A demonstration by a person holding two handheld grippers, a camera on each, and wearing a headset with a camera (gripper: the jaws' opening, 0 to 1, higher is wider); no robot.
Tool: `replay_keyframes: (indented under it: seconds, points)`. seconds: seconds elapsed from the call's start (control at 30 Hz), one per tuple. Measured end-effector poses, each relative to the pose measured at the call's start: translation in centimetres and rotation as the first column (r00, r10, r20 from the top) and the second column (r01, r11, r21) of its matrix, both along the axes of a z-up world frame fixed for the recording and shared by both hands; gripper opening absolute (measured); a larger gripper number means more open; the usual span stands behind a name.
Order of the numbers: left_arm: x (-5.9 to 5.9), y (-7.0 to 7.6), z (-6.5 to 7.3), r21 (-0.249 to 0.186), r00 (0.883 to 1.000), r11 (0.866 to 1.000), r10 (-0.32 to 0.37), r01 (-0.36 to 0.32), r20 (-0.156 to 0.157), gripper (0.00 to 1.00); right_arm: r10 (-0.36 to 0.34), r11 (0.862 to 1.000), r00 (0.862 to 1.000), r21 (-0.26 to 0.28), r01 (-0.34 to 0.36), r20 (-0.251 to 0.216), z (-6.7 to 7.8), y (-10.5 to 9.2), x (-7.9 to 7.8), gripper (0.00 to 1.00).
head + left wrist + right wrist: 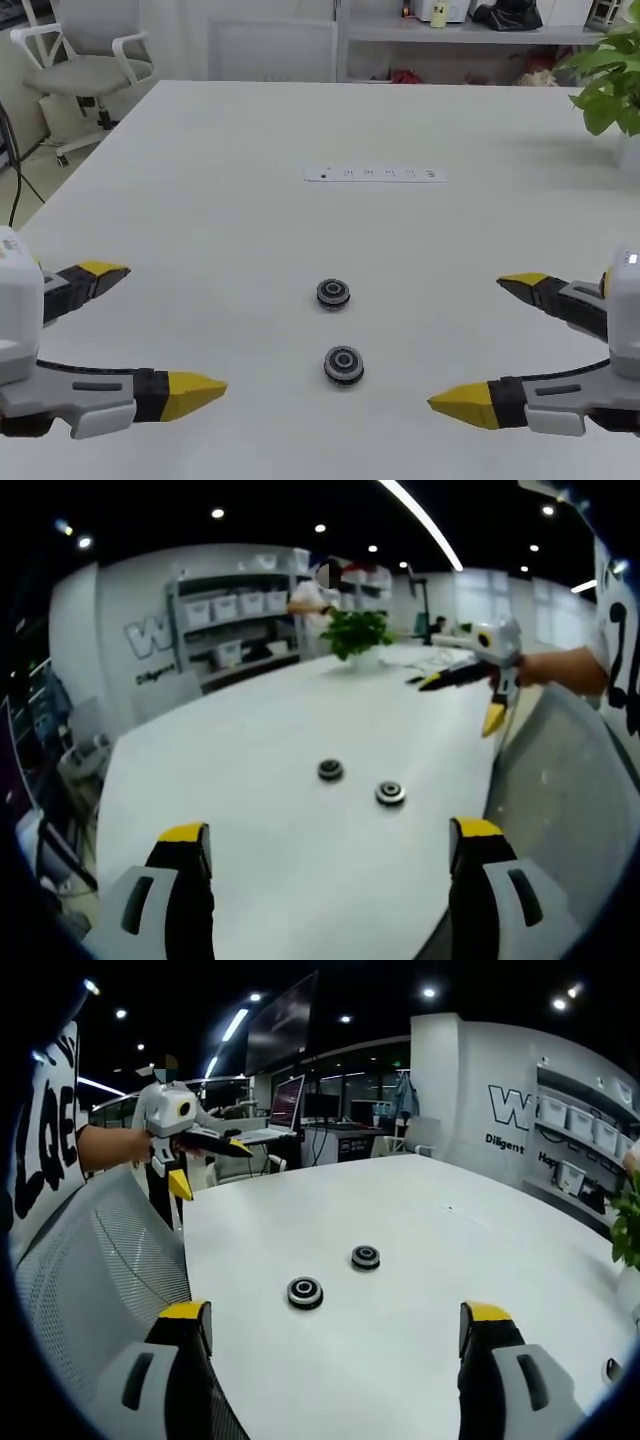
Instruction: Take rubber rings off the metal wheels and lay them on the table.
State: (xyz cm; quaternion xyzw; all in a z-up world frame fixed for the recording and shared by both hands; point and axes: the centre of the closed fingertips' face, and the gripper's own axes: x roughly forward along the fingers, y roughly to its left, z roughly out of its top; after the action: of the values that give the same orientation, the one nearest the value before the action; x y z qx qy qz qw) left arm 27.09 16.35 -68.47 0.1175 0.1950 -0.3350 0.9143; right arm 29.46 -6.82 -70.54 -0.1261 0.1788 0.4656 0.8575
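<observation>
Two small metal wheels with black rubber rings lie flat on the white table (250, 200). The far wheel (333, 293) (331, 770) (365, 1257) sits a little behind the near wheel (344, 364) (390, 793) (305, 1292). My left gripper (165, 330) (330, 835) (214, 1168) hovers open to their left, with nothing between its yellow-tipped jaws. On the other side my right gripper (472, 342) (335, 1312) (458, 704) is open too and holds nothing. Both grippers are well apart from the wheels.
A white power strip (375, 175) lies farther back on the table. A potted plant (610, 80) (358, 635) stands at the far right corner. An office chair (85, 60) is off the far left edge. Shelves (235, 620) and a person (315, 590) are behind.
</observation>
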Motion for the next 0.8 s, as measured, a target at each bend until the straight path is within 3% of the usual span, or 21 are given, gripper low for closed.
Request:
replay_keyframes:
  seconds: [0.47, 0.8]
  points:
    - [1.1, -0.7, -0.3, 0.014, 1.0, 1.0, -0.027, 0.027, 0.008, 1.0, 0.03, 0.999, 1.0, -0.012, -0.03, 0.006, -0.4, 1.0, 0.7, 0.98]
    - [2.1, -1.6, -0.9, 0.017, 0.998, 0.997, -0.07, 0.07, -0.007, 1.0, 0.061, 0.998, 0.998, -0.019, -0.061, 0.003, -1.0, 2.0, 1.6, 0.96]
